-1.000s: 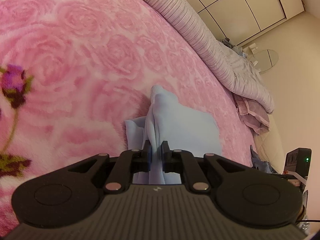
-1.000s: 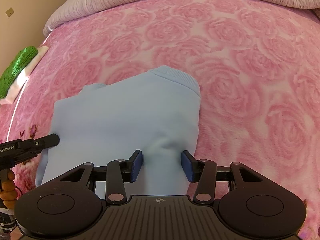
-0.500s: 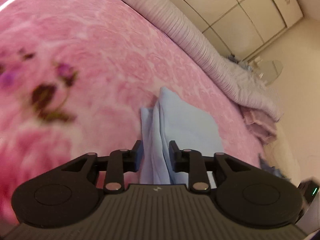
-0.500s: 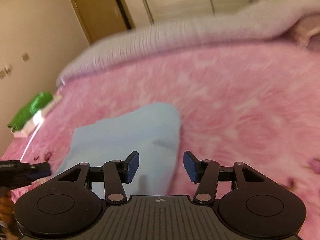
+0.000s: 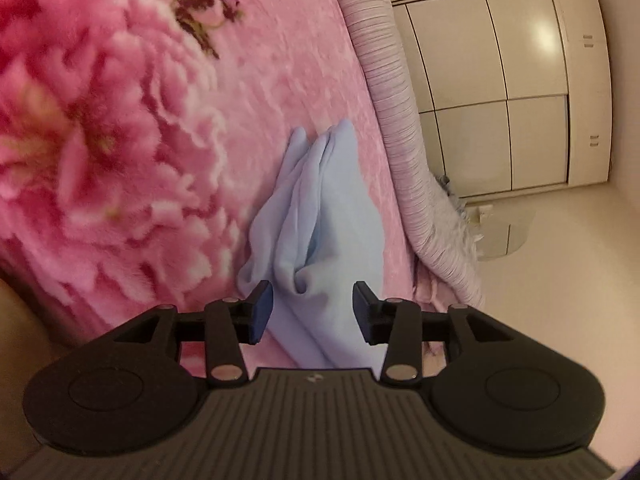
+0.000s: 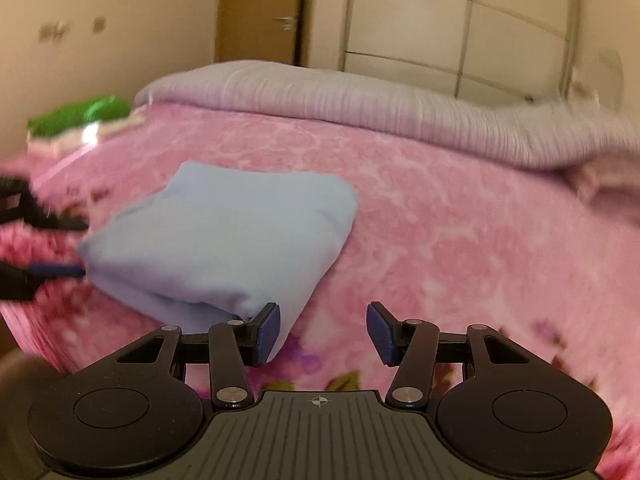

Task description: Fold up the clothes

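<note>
- Nearest the left wrist camera, the left gripper (image 5: 313, 312) has let go: a second ago its jaws pinched the blue garment (image 6: 224, 240), and now they are opening, clear of the cloth between them.
- Just beyond, the right gripper (image 6: 323, 334) stands open and empty, drawn back to the bundle's corner.
- Farther out, the garment lies folded on the pink bed (image 6: 460, 240); this fold looks finished.

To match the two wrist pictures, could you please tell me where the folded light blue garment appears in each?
Left wrist: folded light blue garment at centre, running up from between the opening left gripper fingers.
Right wrist: left of centre, beyond the open right gripper.
Shared landmark: the striped lilac quilt.
</note>
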Tool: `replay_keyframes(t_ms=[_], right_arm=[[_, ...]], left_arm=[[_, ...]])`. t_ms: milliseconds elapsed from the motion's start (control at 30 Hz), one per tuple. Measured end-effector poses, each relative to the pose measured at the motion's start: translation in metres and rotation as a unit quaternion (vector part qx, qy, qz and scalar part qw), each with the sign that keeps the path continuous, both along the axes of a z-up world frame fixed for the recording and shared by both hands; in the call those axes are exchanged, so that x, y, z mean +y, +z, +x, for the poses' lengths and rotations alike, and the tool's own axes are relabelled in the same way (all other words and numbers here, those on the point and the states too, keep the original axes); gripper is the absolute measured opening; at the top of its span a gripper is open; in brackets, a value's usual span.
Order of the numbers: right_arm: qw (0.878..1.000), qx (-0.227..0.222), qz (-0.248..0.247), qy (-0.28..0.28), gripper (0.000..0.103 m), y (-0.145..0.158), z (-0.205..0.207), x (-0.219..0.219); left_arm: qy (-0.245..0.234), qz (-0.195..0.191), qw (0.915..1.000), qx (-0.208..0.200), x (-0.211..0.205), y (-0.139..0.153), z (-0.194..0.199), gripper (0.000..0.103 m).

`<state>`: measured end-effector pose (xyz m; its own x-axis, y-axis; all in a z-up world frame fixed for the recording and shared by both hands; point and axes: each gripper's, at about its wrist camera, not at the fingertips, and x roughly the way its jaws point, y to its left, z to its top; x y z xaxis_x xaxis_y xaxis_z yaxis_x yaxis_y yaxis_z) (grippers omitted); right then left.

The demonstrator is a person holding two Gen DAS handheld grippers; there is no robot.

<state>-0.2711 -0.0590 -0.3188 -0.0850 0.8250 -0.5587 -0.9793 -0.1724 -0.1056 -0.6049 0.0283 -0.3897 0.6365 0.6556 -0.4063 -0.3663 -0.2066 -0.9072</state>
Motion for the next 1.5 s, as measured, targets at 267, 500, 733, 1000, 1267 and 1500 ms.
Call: replay_keyframes(t_ms=[267,500,733,1000,1267,1500], right_arm=[[0.998,-0.027,0.016,0.056,0.053,-0.025,-0.019,-0.021],[0.999,-0.020,0.043,-0.023,0.041,-0.040,-0.045,0.004],[0.987,-0.152,0.031,-0.046,0.023,-0.061,-0.062,0.002],[0.973,-0.224,0.060,-0.002,0.016,-0.070,-0.074,-0.005],[0.943,-0.326,0.043,0.059,0.015,-0.090,-0.086,-0.005],[0.952,-0.300,0.032,0.050,0.015,-0.089,-0.074,-0.005]], left_arm=[[0.015,0.006,0.9999,-0.005,0.013,-0.007,0.009,0.037],[0.002,0.050,0.9972,0.055,0.013,0.003,0.014,0.014],[0.004,0.054,0.9948,0.086,0.007,-0.004,0.014,0.012],[-0.009,0.075,0.9894,0.124,0.012,0.006,0.013,0.012],[-0.030,0.108,0.9749,0.192,0.003,0.011,0.020,0.012],[-0.040,0.126,0.9669,0.218,-0.003,0.017,0.025,0.012]])
